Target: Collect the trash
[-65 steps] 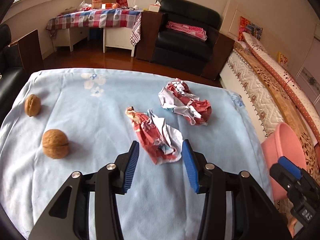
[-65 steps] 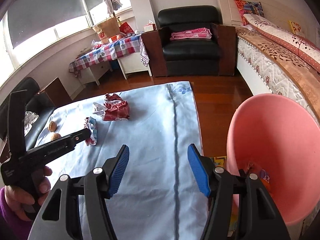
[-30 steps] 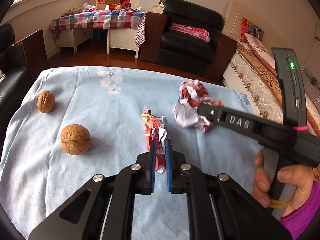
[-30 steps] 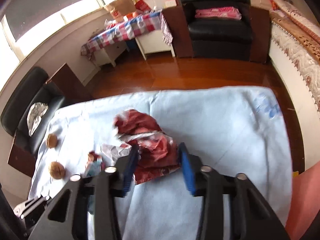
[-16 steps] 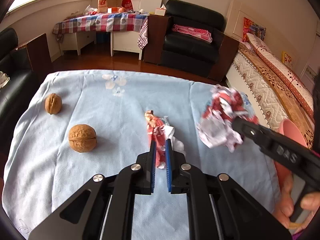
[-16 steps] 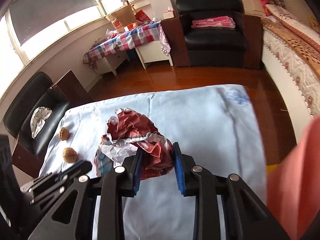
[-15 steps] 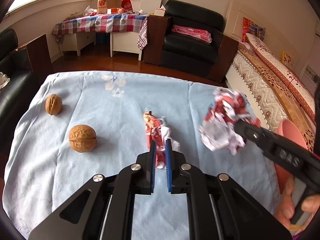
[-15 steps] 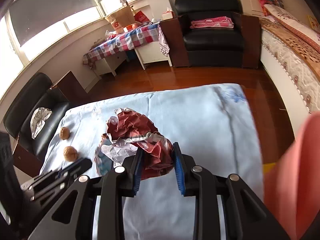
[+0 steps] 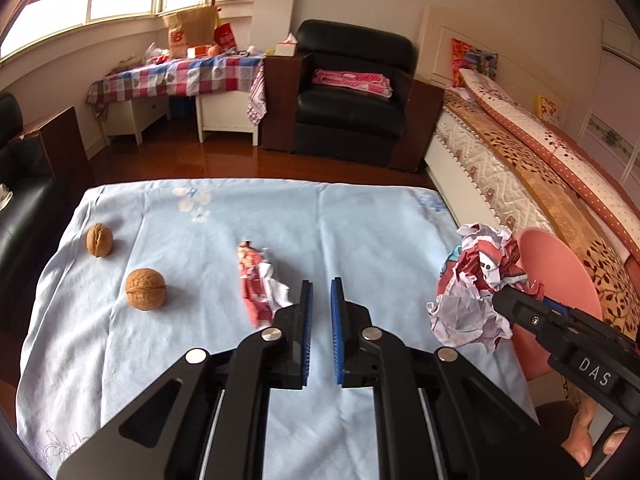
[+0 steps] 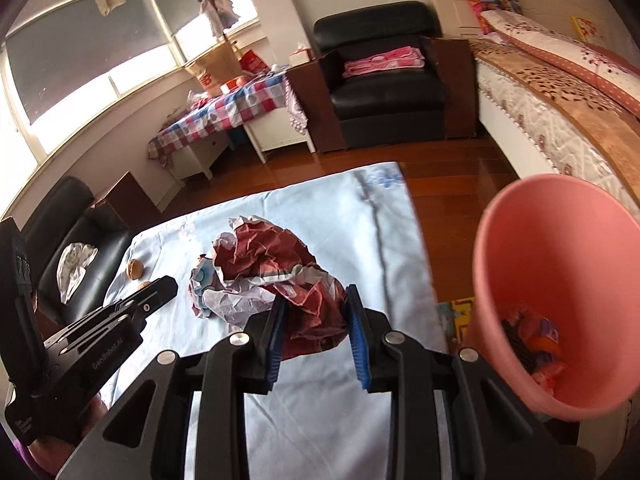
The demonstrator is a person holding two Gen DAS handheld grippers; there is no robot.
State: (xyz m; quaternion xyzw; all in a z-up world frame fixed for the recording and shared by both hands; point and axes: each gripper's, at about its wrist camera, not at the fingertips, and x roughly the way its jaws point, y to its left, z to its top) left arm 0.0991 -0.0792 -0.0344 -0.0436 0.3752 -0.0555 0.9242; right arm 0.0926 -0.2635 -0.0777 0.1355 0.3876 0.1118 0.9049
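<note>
You are carrying the paper ball (image 10: 276, 276), squeezed in your right tool (image 10: 316, 320), toward the pink bin (image 10: 492, 280), so you are needing to hold it over the bin's mouth and let go, while your left tool (image 9: 320, 312) is staying pinched shut and empty beside the small wrapper (image 9: 256, 280) on the bench (image 9: 360, 220).

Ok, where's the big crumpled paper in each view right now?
Left wrist: the crumpled paper is at far right, overlapping the left side of the pink bin.
Right wrist: it sits in the centre, slightly below the middle, pinched between the pads of the right tool.
Shared landmark: the pink bin, near the right edge in both views.
</note>
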